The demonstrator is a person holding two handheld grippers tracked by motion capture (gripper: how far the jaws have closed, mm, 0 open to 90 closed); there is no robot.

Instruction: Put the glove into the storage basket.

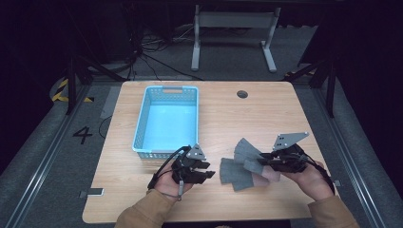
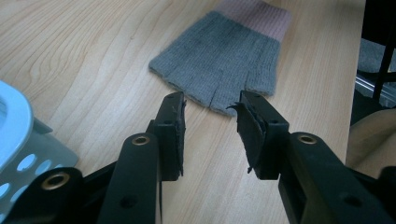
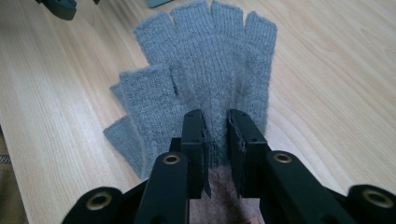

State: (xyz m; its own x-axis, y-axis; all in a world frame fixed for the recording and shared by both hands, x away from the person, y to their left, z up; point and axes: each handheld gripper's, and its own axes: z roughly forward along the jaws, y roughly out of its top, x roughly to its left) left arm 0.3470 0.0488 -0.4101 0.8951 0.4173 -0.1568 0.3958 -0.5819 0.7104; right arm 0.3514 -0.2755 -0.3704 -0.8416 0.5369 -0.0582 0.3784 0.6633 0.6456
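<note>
One grey glove [image 3: 210, 84] clenched in right tongs [image 3: 215, 135]; left tongs [image 2: 210, 126] released, just short of another.

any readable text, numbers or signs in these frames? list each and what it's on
"4": a dark digit on the grey floor left of the table, at.
No words: yellow and black hazard stripes on the floor, farther back on the left.
Nothing readable on the blue basket, the grey gloves or either gripper.
</note>
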